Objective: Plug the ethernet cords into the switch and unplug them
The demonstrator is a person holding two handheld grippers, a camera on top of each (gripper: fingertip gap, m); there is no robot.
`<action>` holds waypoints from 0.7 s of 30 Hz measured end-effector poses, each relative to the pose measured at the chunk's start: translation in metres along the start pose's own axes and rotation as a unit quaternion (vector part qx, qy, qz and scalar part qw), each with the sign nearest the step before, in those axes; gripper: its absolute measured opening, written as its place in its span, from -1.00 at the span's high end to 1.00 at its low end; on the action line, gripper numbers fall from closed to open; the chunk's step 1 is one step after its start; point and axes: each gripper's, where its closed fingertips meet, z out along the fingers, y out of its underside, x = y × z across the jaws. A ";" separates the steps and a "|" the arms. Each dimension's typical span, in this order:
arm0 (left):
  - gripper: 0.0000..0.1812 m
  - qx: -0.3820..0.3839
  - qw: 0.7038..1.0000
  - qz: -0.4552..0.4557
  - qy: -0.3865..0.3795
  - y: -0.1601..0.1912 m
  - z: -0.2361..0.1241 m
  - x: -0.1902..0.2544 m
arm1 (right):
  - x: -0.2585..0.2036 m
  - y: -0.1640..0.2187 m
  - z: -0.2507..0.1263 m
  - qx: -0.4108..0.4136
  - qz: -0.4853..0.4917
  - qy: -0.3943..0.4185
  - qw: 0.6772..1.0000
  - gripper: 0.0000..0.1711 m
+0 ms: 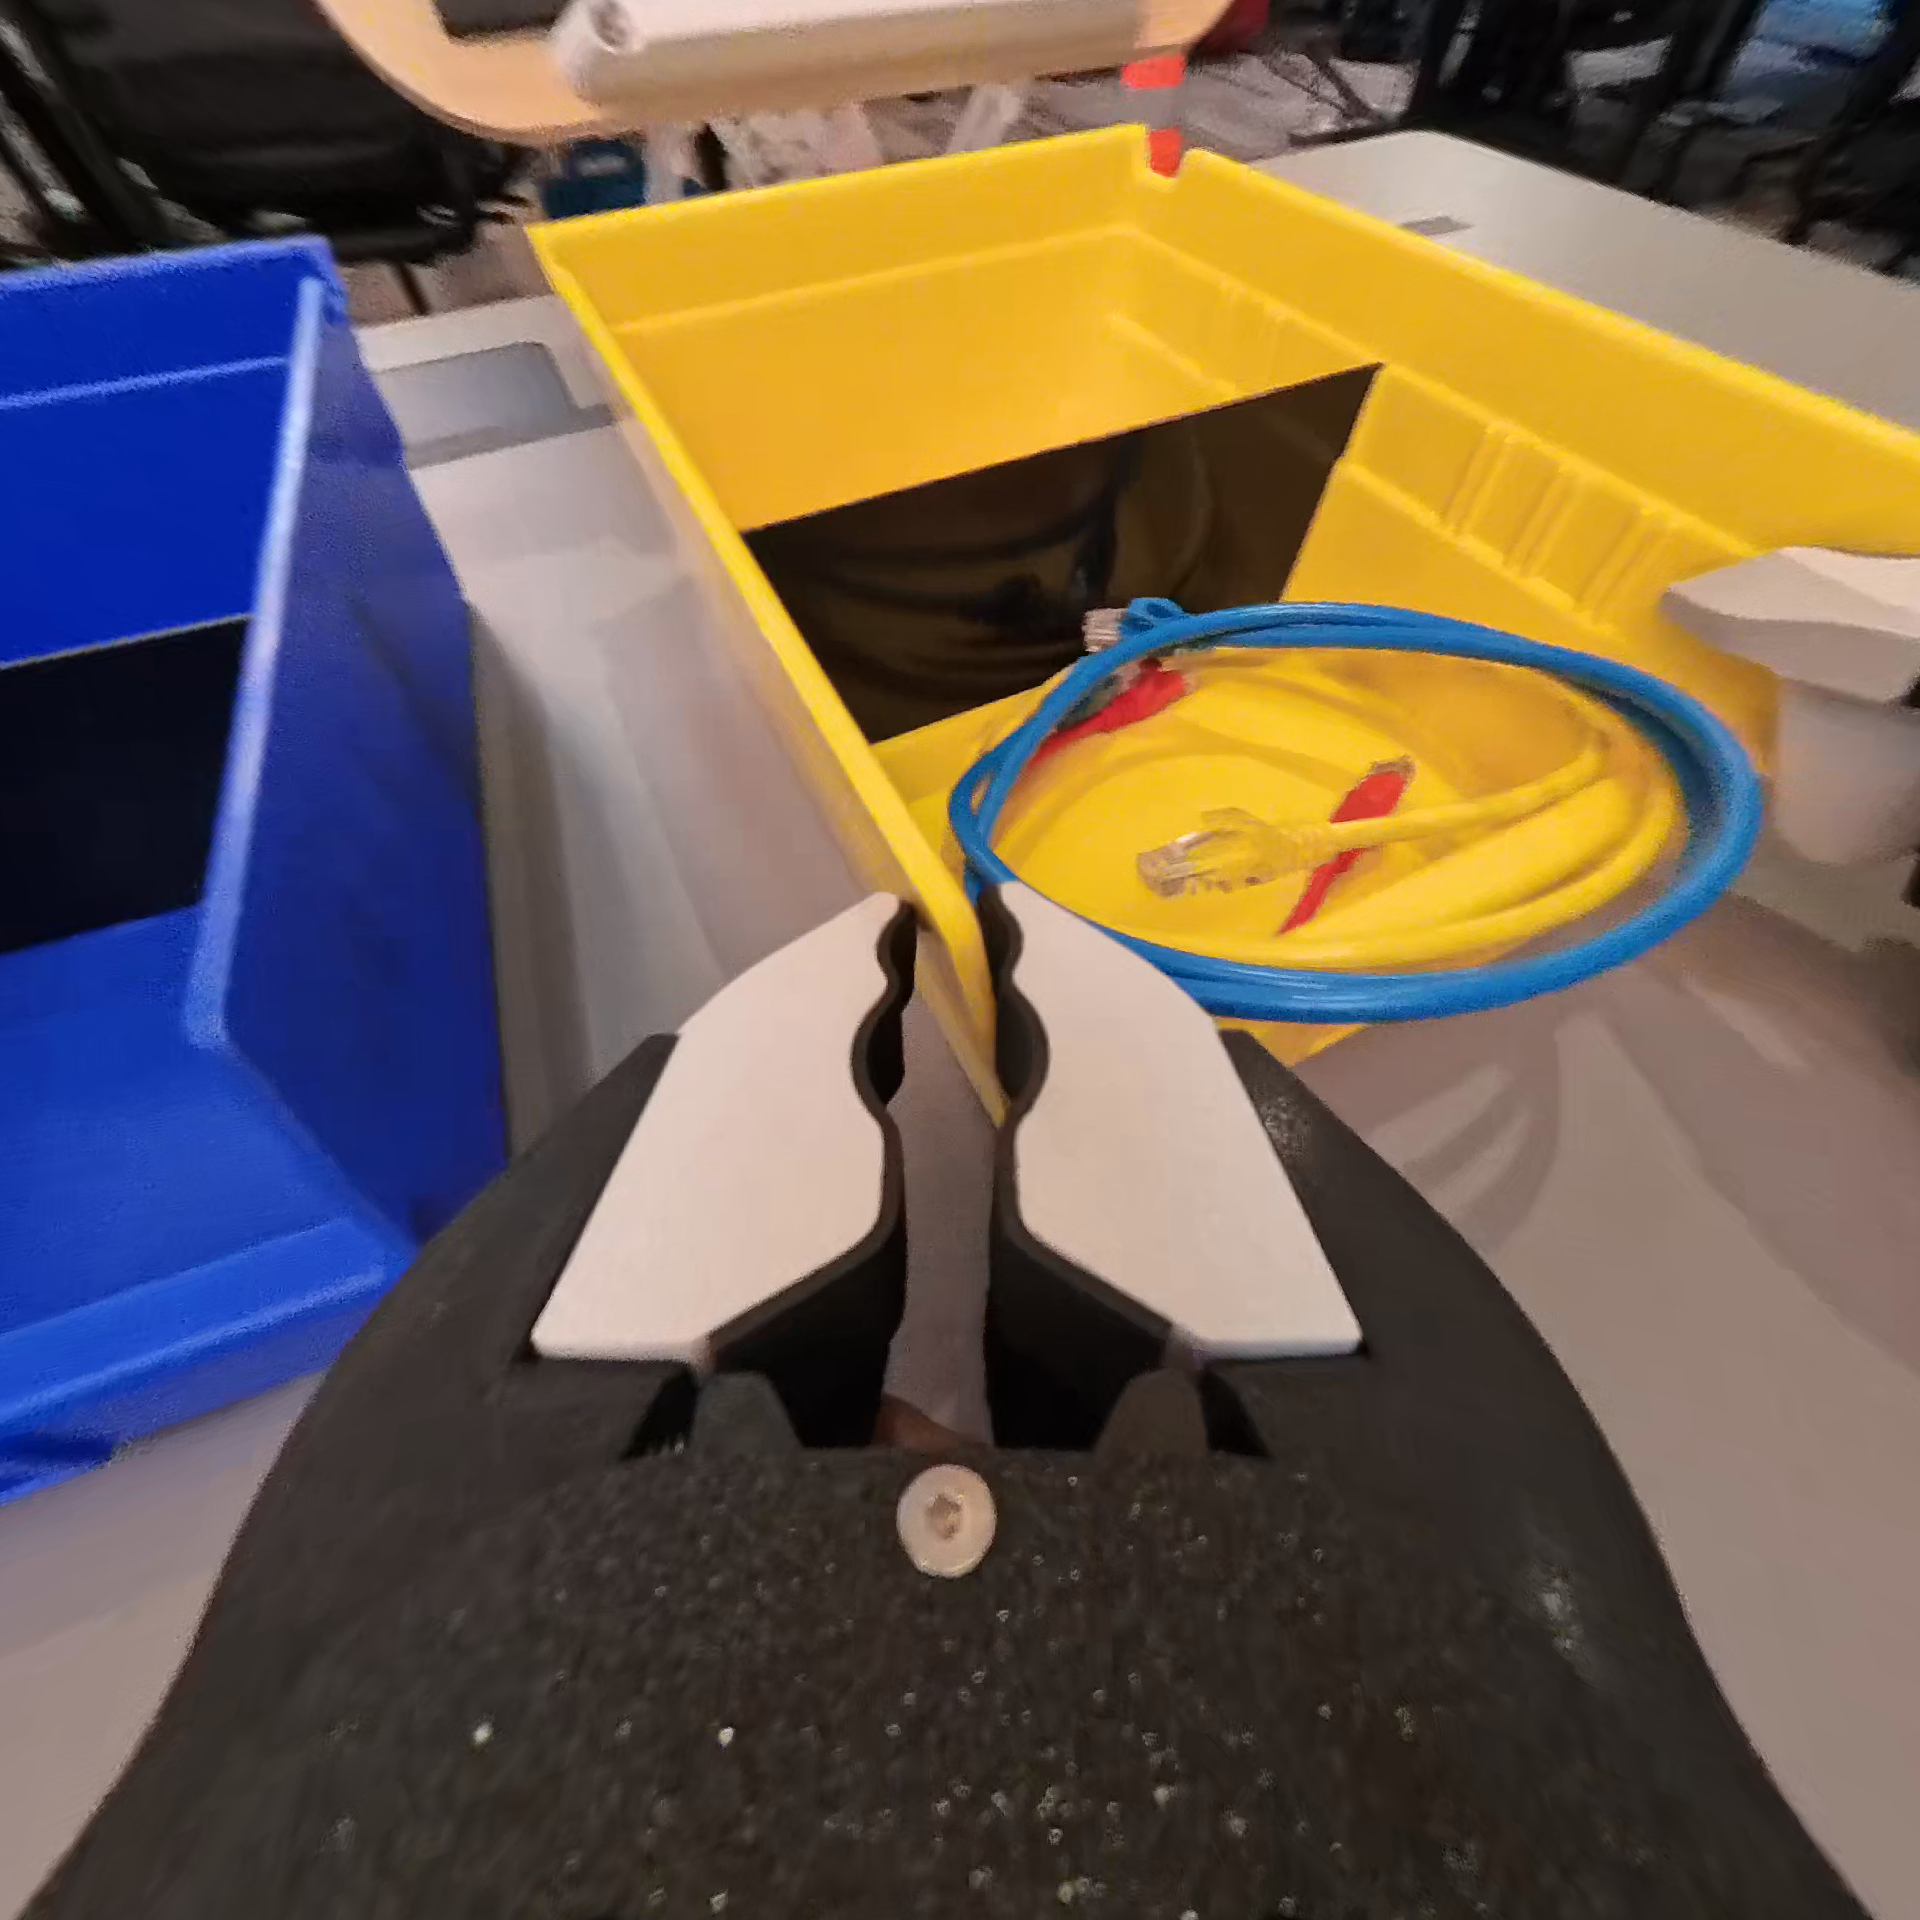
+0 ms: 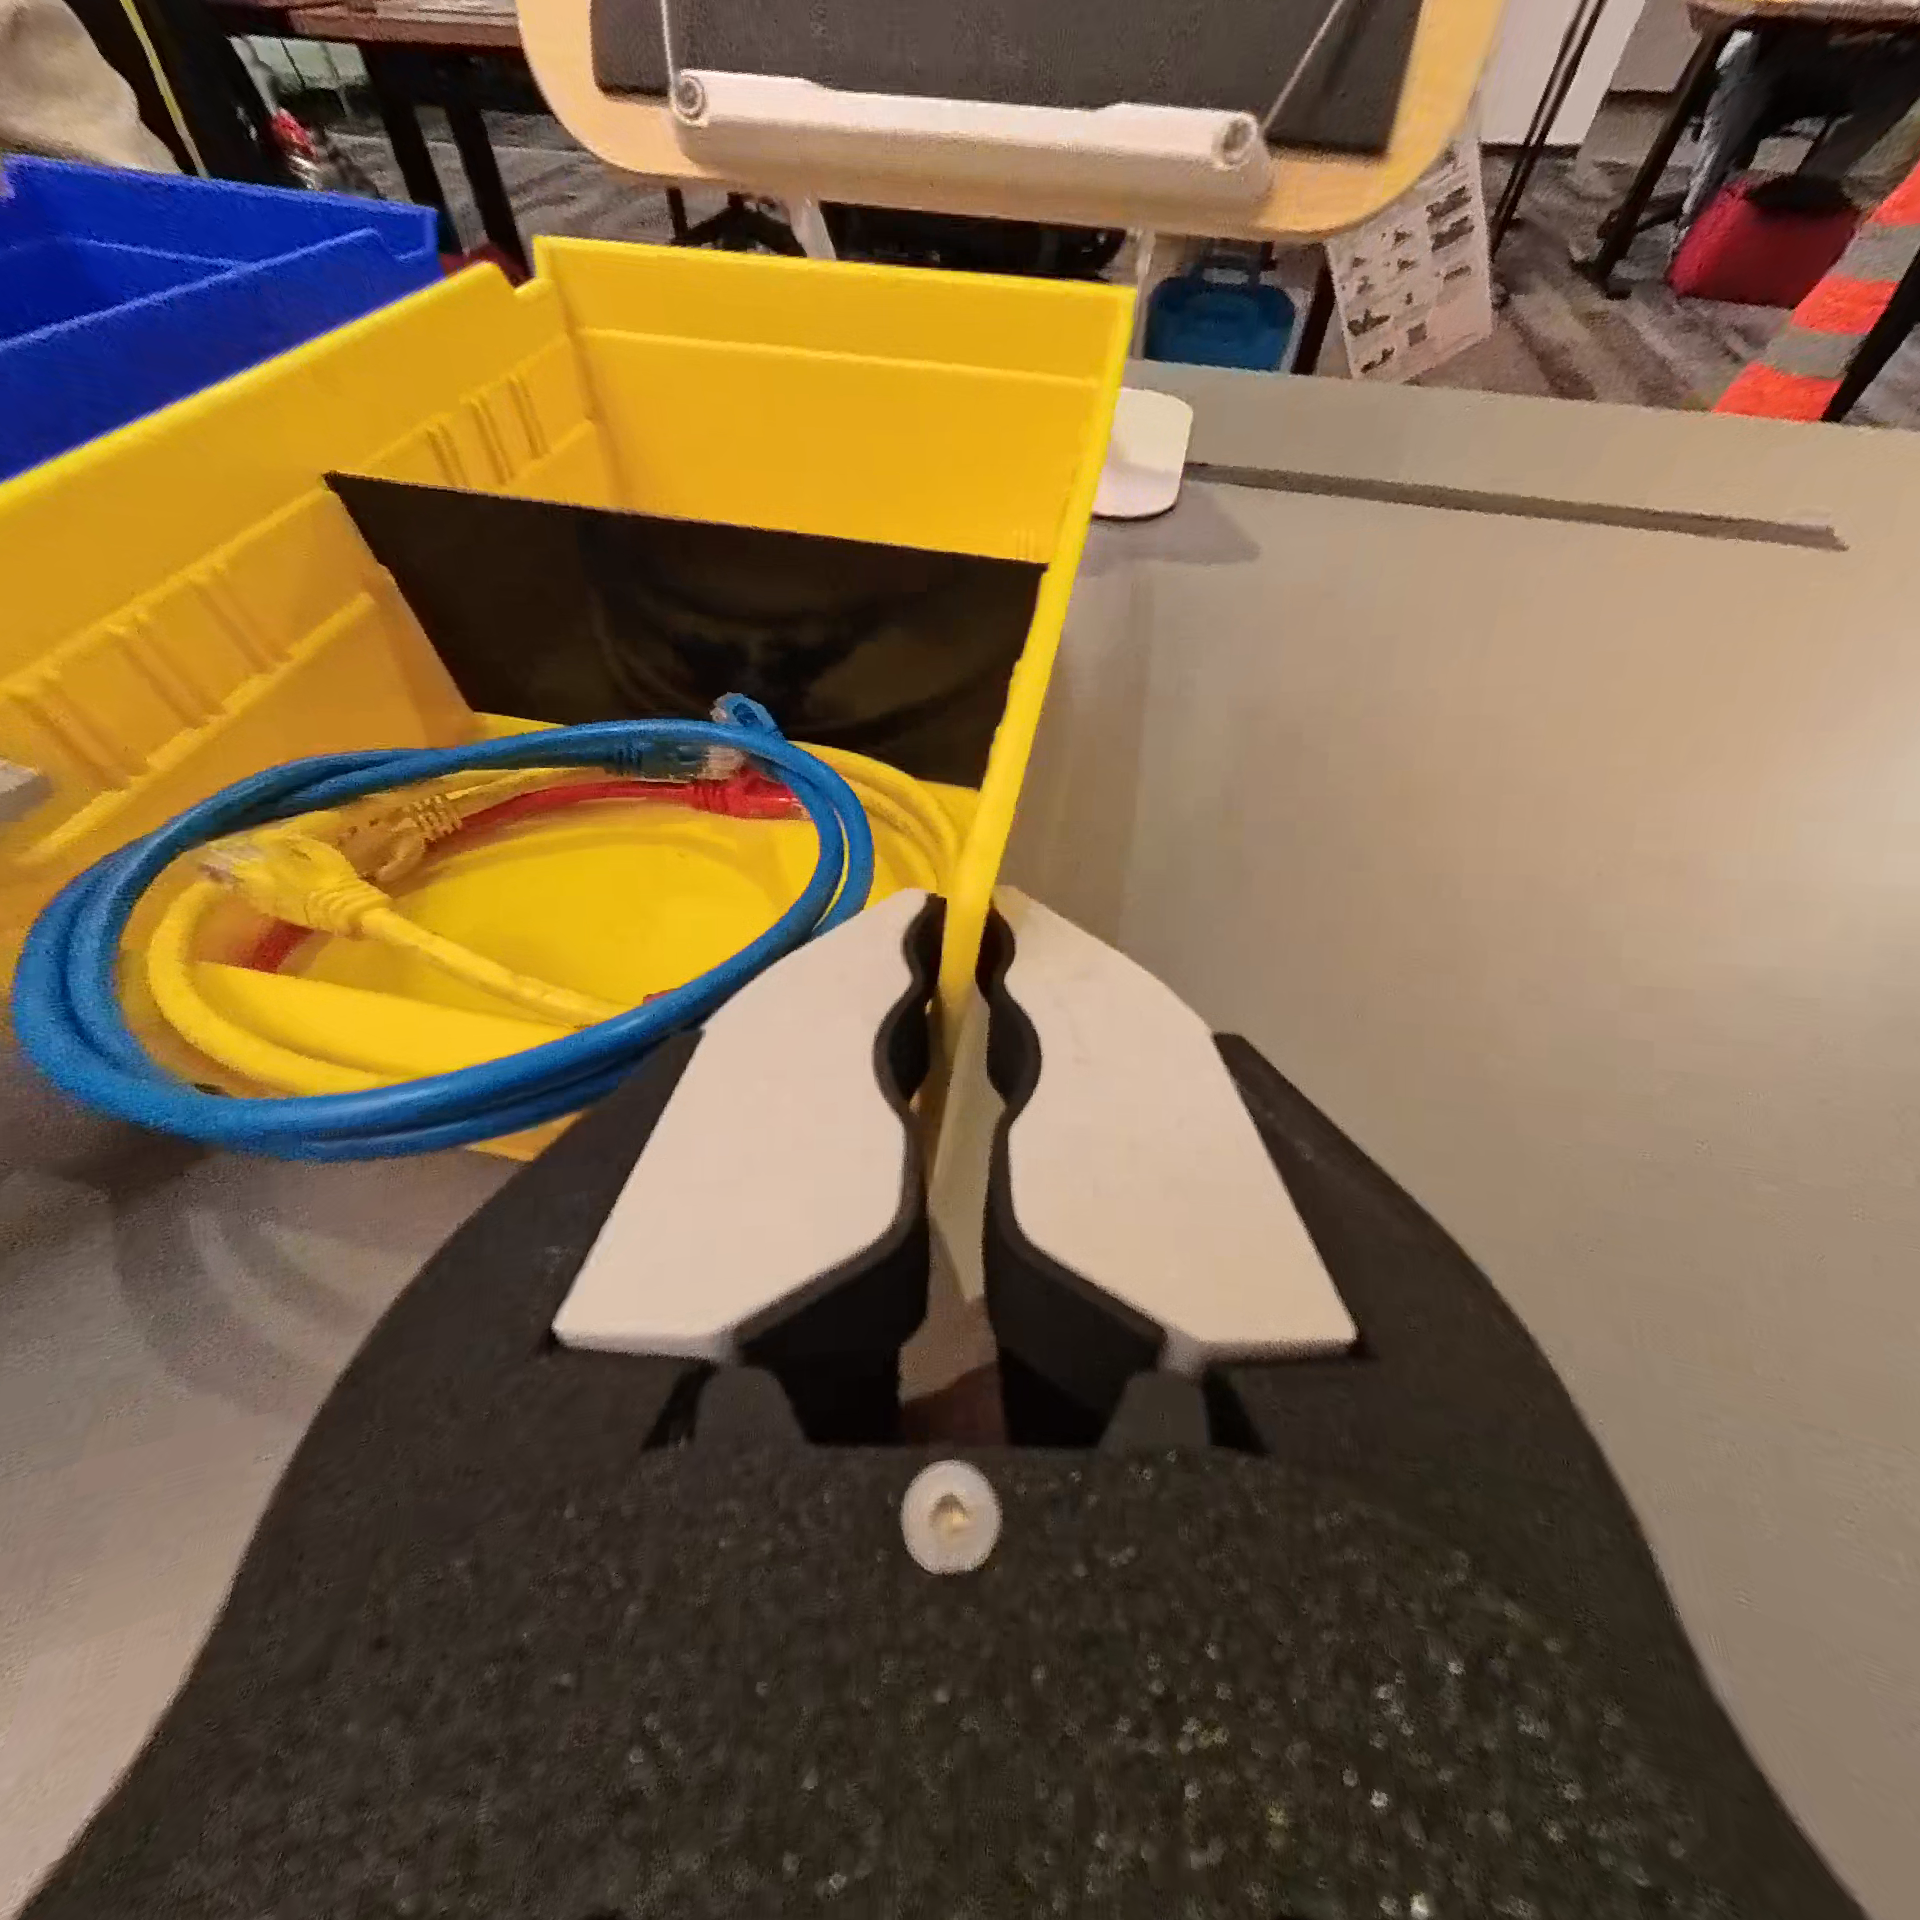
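A yellow bin point(image 1: 1039, 343) point(image 2: 831, 395) stands on a grey table. It holds coiled ethernet cords: a blue cord point(image 1: 1507, 966) point(image 2: 312, 1101), a yellow cord point(image 1: 1455, 821) point(image 2: 343, 894) and a red cord point(image 1: 1351, 821) point(image 2: 623, 800). My left gripper point(image 1: 951, 914) is shut on the bin's left side wall near its front end. My right gripper point(image 2: 961, 914) is shut on the bin's right side wall near its front end; it also shows at the right edge of the left wrist view point(image 1: 1808, 644). A black divider point(image 1: 1039, 561) point(image 2: 727, 623) crosses the bin. No switch is in view.
A blue bin point(image 1: 208, 831) point(image 2: 156, 281) stands left of the yellow one, with a black divider inside. The grey table point(image 2: 1507, 831) stretches to the right. A small white object point(image 2: 1148, 457) lies behind the yellow bin. A wooden chair point(image 2: 987, 114) and other furniture stand beyond the table. Tip to tip, the grippers are about 20 centimeters apart.
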 end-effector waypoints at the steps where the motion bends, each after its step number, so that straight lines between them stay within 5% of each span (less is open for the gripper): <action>1: 0.84 -0.007 1.000 -0.003 0.019 0.000 0.000 0.002 | 0.002 0.002 0.002 -0.010 0.015 -0.008 1.000 0.94; 5: 0.72 0.101 0.992 -0.071 0.015 -0.028 -0.032 -0.016 | -0.002 -0.007 -0.008 0.009 0.003 -0.069 0.998 0.87; 6: 0.85 0.173 0.980 -0.092 -0.022 -0.047 -0.055 -0.038 | -0.006 -0.012 -0.016 0.023 -0.008 -0.095 0.995 0.84; 9: 0.79 0.313 0.935 -0.104 -0.131 -0.081 -0.133 -0.115 | -0.004 -0.005 -0.040 0.037 -0.023 -0.124 0.991 0.86; 13: 0.62 0.199 0.939 -0.092 -0.265 -0.018 -0.167 -0.230 | -0.005 -0.024 -0.059 0.074 0.050 -0.168 0.982 0.88; 17: 0.44 0.108 0.966 -0.176 -0.158 0.026 -0.150 -0.269 | -0.011 -0.008 -0.050 0.041 0.041 -0.178 0.982 0.88; 21: 0.28 0.013 0.988 -0.087 -0.131 0.045 -0.135 -0.273 | -0.015 -0.001 -0.054 0.029 0.034 -0.177 0.983 0.89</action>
